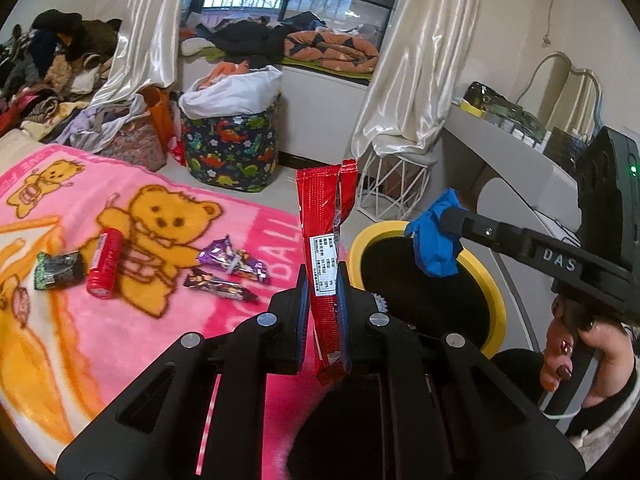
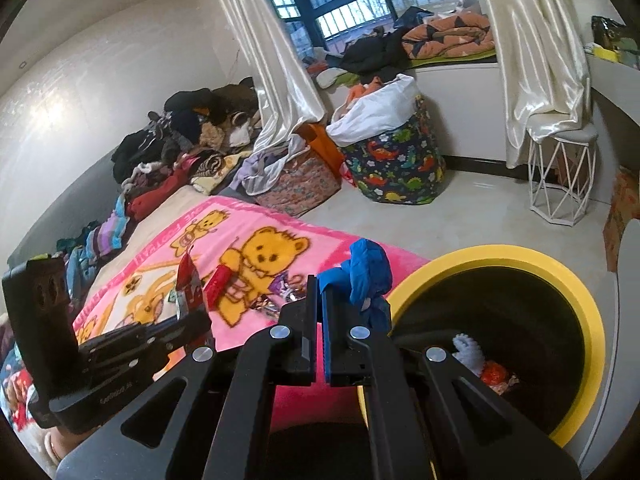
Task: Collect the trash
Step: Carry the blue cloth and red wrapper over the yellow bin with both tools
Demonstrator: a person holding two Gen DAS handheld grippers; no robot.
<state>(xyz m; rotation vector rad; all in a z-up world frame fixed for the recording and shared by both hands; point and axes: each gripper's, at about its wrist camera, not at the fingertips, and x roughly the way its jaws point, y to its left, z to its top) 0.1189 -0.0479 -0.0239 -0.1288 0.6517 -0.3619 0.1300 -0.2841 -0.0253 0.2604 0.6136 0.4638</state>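
While the left gripper [image 1: 322, 280] stands with its blue-padded fingers clamped on a long red foil snack wrapper [image 1: 325, 236], the wrapper rises upright from the grip toward 12 o'clock, its white printed label facing the camera. The right gripper [image 2: 318, 300], which enters the left wrist view from 3 o'clock, is closed on a crumpled blue scrap [image 2: 366, 276] held just above the near rim of the round yellow-rimmed black bin [image 2: 496, 254]. Inside the bin, toward 4 o'clock in the right wrist view, lie a pale fuzzy item and a red-orange piece. On the pink fleece blanket printed with yellow bears [image 1: 80, 320], at 9 o'clock of the left gripper, remain a red cylindrical tube [image 1: 104, 262], a black-and-green wrapper [image 1: 58, 270], a purple candy wrapper [image 1: 234, 260] and a dark candy wrapper [image 1: 220, 284] just below it. Farther off stand a dinosaur-print fabric basket [image 1: 232, 152] and a white wire-frame stool [image 1: 394, 188].
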